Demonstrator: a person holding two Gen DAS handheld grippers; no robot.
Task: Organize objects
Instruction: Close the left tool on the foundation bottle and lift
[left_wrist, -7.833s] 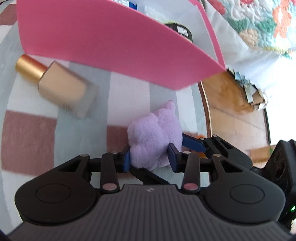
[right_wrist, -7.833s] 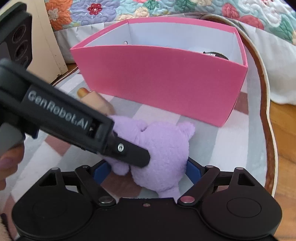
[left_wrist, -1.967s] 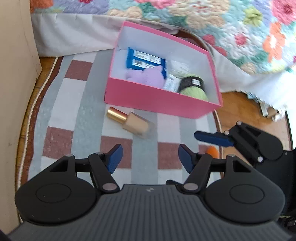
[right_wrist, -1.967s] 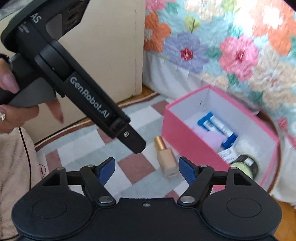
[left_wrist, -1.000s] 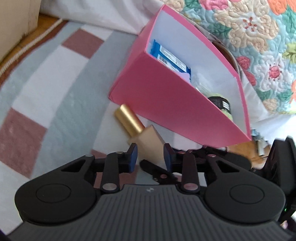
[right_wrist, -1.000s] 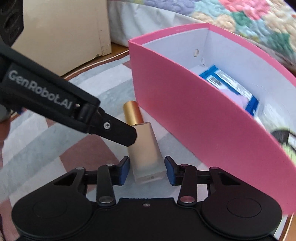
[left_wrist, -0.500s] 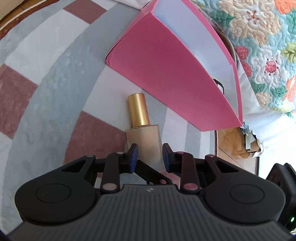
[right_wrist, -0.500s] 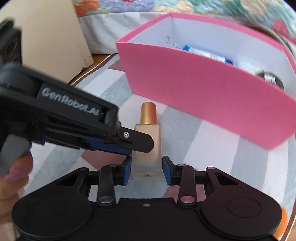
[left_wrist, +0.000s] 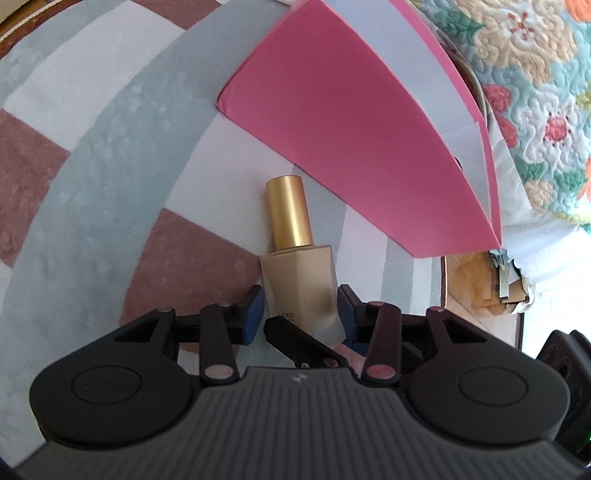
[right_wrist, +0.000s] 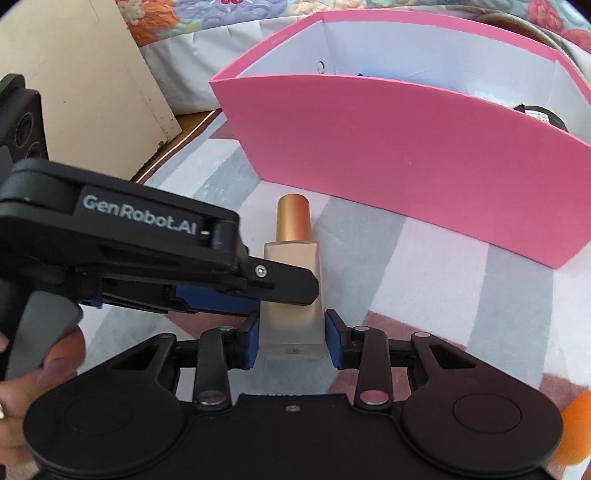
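The foundation bottle (right_wrist: 291, 295) was gripped by the right tongs (right_wrist: 291, 341) while the left tongs (left_wrist: 301, 314) were opening around it, so a level lift into the pink box (right_wrist: 406, 147) was judged best.

White lettering reading "GenRobot.AI" stands on the black body of the left hand-held gripper (right_wrist: 291, 291), seen from the right wrist. The beige bottle (right_wrist: 291, 314) carries a small print on its base, too small to read.
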